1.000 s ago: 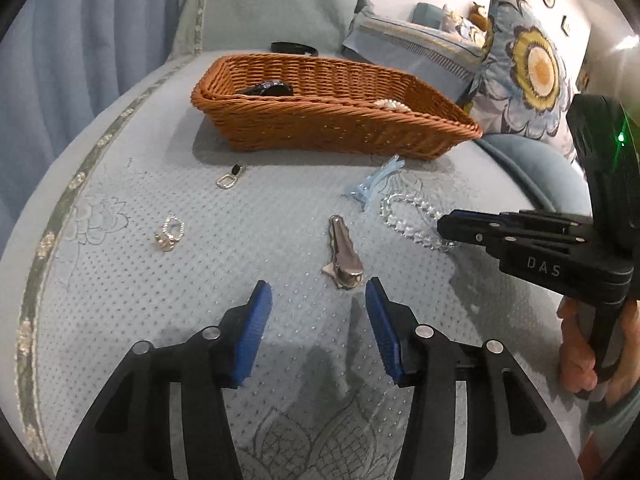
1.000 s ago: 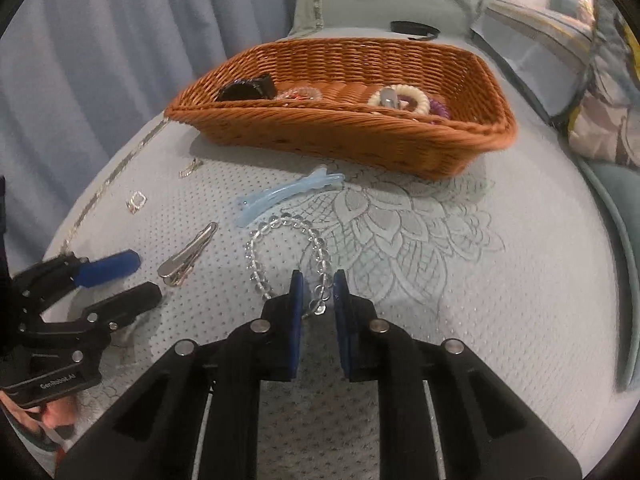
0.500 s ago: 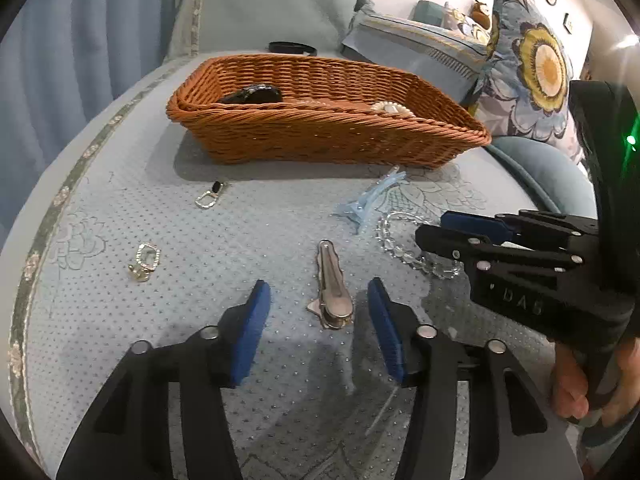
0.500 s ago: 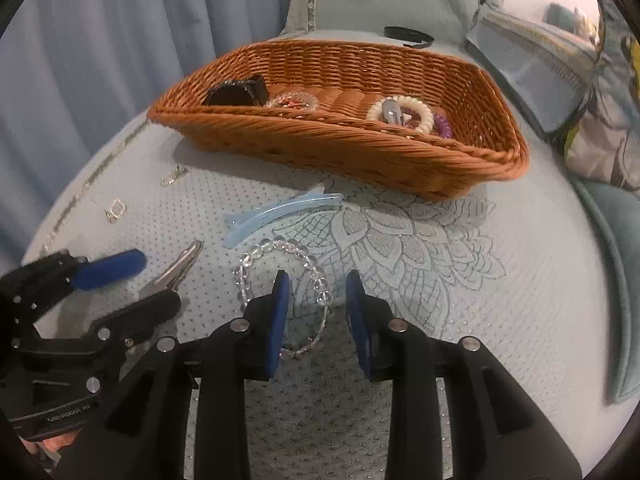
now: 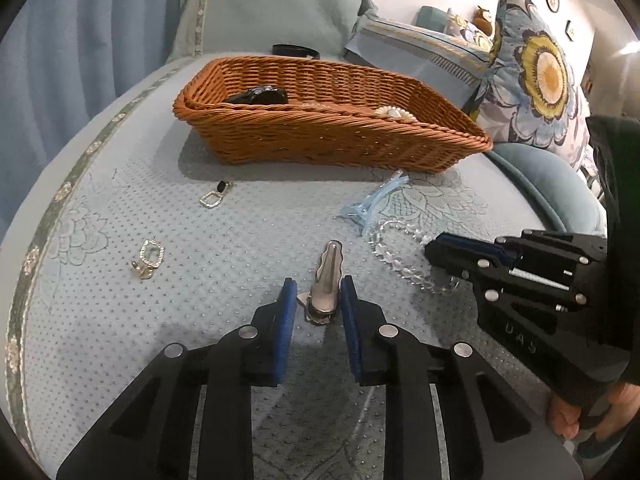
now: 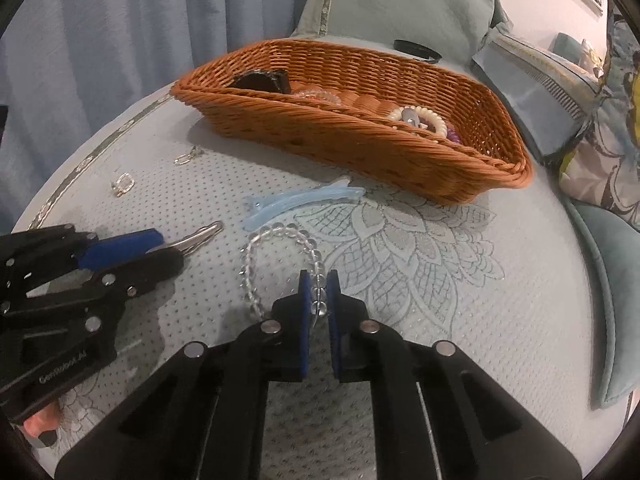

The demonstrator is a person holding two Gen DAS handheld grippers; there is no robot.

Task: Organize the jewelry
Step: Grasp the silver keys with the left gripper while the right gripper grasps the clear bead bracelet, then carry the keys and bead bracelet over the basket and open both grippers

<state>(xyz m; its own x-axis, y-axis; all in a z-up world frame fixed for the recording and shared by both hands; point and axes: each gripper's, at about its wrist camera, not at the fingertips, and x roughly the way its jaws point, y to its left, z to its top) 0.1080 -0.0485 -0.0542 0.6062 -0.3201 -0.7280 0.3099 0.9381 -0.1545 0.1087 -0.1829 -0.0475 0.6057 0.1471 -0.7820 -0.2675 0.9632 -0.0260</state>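
A silver hair clip (image 5: 326,280) lies on the blue bedspread, its near end between the blue pads of my left gripper (image 5: 318,294), which is closed around it. It also shows in the right wrist view (image 6: 196,241). A clear bead bracelet (image 6: 276,264) lies to its right; my right gripper (image 6: 319,286) is shut on the bracelet's near side. A light blue clip (image 6: 300,200) lies beyond it. A wicker basket (image 5: 328,136) behind holds a black item, a pearl bracelet (image 6: 420,118) and other pieces.
Two small silver earrings (image 5: 216,196) (image 5: 150,256) lie on the bedspread at the left. A black band (image 5: 296,51) lies behind the basket. Pillows (image 5: 536,80) stand at the right. The bed's edge and a blue curtain (image 6: 100,40) are at the left.
Both grippers have closed: the left onto the silver hair clip after moving forward over it, the right onto the bead bracelet after opening and advancing.
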